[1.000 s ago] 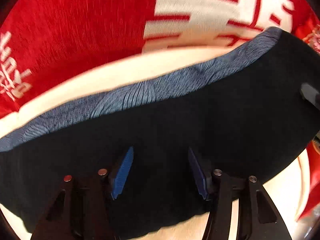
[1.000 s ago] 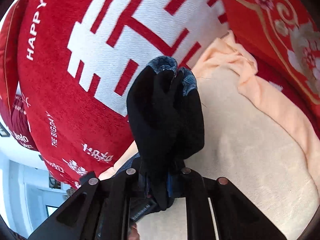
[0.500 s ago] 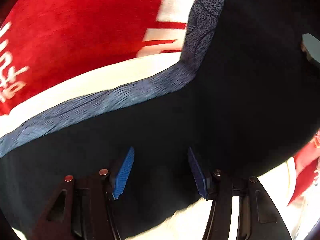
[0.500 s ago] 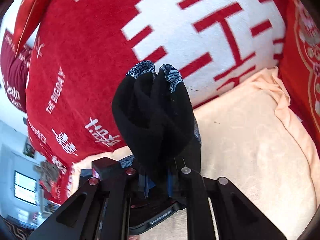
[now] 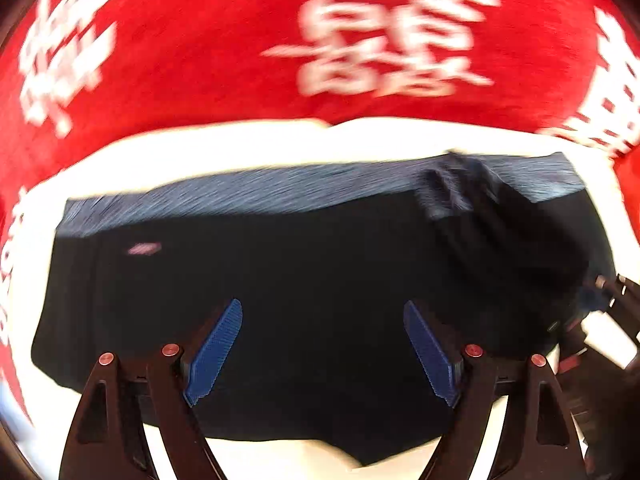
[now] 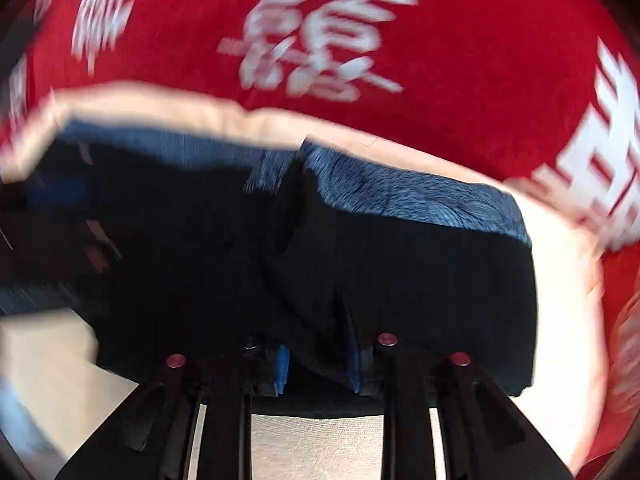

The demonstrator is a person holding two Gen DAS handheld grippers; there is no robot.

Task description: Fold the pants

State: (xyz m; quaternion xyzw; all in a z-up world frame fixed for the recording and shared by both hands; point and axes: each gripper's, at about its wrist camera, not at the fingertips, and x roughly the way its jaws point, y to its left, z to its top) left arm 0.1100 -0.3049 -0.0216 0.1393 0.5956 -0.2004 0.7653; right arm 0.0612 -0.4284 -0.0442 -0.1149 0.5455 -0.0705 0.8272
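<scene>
The black pants (image 5: 320, 272) with a blue-grey waistband (image 5: 280, 190) lie spread on a cream cloth. My left gripper (image 5: 320, 344) is open over the near edge of the pants, its blue pads apart and holding nothing. In the right wrist view the pants (image 6: 420, 264) show a raised fold running up the middle. My right gripper (image 6: 318, 360) is shut on a bunch of the black fabric at the near edge. The right gripper also shows at the right edge of the left wrist view (image 5: 600, 304). Both views are blurred by motion.
A cream cloth (image 5: 240, 148) lies under the pants. A red blanket with white characters (image 5: 200, 60) rises behind it and also fills the top of the right wrist view (image 6: 460, 60).
My right gripper has lowered the bunched pants from hanging in the air down onto the cream cloth. The pants now lie flat and wide under my left gripper, which stays open.
</scene>
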